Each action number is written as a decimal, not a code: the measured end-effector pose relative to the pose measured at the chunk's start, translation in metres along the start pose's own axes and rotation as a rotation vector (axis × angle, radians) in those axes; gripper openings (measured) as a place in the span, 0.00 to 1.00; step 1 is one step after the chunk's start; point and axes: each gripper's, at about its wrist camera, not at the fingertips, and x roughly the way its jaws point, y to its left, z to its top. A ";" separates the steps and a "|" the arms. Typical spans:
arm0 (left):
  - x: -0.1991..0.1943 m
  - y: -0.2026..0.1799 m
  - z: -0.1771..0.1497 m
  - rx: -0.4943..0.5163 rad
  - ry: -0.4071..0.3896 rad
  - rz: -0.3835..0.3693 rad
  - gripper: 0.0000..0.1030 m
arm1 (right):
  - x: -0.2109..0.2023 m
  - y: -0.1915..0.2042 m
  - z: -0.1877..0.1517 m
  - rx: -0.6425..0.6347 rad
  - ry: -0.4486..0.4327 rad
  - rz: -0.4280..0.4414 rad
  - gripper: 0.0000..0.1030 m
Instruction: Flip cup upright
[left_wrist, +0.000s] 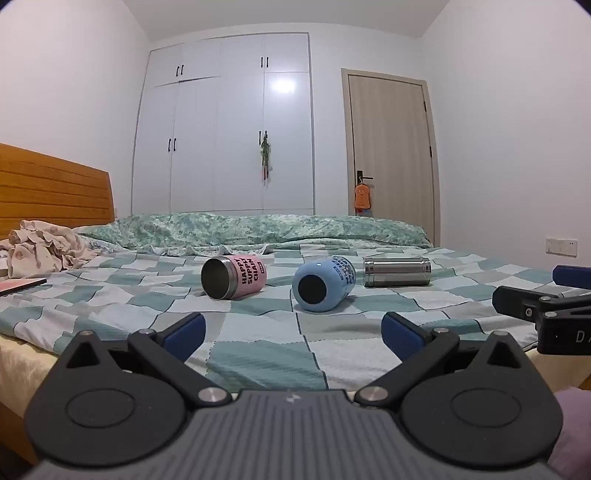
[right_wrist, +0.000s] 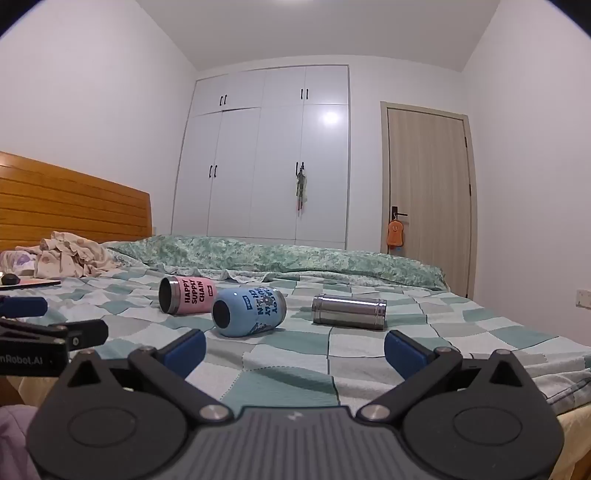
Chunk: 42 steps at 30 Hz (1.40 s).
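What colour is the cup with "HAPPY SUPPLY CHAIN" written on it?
Pink cup, with dark lettering and a bare metal rim and inside; clearest in the left wrist view.

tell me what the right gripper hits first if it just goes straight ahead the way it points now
Probably the blue cup, though only just. The right gripper is open, low over the bed, aimed at the gap between that cup and the steel cup. Depth is unclear, so it might pass between them.

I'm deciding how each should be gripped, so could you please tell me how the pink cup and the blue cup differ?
The pink cup shows its open steel mouth to the cameras; the blue cup shows a closed end with a dark disc. Pink lies left, blue between it and the steel canister. Both lie on their sides on the checked bedspread, untouched.
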 end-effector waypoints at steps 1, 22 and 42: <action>0.000 0.000 0.000 0.000 -0.001 -0.001 1.00 | 0.000 0.000 0.000 0.000 -0.008 -0.001 1.00; 0.000 0.000 0.000 0.000 -0.010 -0.003 1.00 | -0.001 0.001 0.000 0.000 -0.012 -0.001 1.00; -0.002 -0.001 0.001 0.001 -0.016 -0.003 1.00 | -0.002 0.001 0.000 -0.002 -0.011 -0.001 1.00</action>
